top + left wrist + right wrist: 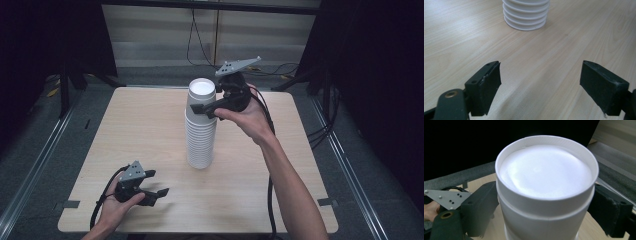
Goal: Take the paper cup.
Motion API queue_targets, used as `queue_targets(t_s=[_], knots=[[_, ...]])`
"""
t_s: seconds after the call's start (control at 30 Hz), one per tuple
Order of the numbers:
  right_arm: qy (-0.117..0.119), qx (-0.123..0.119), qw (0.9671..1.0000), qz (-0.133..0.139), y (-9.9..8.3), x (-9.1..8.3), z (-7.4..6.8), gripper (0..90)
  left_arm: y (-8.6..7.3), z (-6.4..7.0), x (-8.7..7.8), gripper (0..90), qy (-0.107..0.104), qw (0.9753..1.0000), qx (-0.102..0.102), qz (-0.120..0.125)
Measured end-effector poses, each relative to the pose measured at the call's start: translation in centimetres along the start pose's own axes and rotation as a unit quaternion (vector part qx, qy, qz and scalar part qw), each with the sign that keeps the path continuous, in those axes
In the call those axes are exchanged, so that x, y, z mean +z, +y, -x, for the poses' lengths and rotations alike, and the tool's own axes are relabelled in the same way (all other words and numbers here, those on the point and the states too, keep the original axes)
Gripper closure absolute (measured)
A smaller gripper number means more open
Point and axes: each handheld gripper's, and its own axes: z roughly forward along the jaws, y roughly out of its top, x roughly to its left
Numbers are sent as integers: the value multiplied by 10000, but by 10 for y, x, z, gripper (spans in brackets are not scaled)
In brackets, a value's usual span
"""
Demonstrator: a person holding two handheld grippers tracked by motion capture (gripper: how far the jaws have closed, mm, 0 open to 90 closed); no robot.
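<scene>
Right tongs [200, 108] clamp the top cup [201, 97] of the stack [200, 140] at frame centre, seemingly to lift it; left tongs [159, 196] rest wide, lower left.

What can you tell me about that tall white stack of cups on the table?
The stack of cups is white, looks like paper or foam, and stands upside down, bases up, nested into a ribbed upright column near the middle of the wooden table. The top cup shows a recessed flat base inside a raised rim. The right hand-held gripper has a jaw on either side of the top cup, closed against it.
</scene>
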Motion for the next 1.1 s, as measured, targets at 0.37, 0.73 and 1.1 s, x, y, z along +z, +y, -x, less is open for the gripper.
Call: queue_targets(t_s=[0.37,0.73,1.1], knots=[[-5,-23,9999,-100,3,3,2,182,0,0,0,169,-41,10000,-3,-27],[-96,-145,9998,-77,6,3,0,195,0,0,1,169,-64,10000,-8,-43],[-121,-125,9998,12,6,2,-1,204,0,0,1,170,-40,10000,14,-30]])
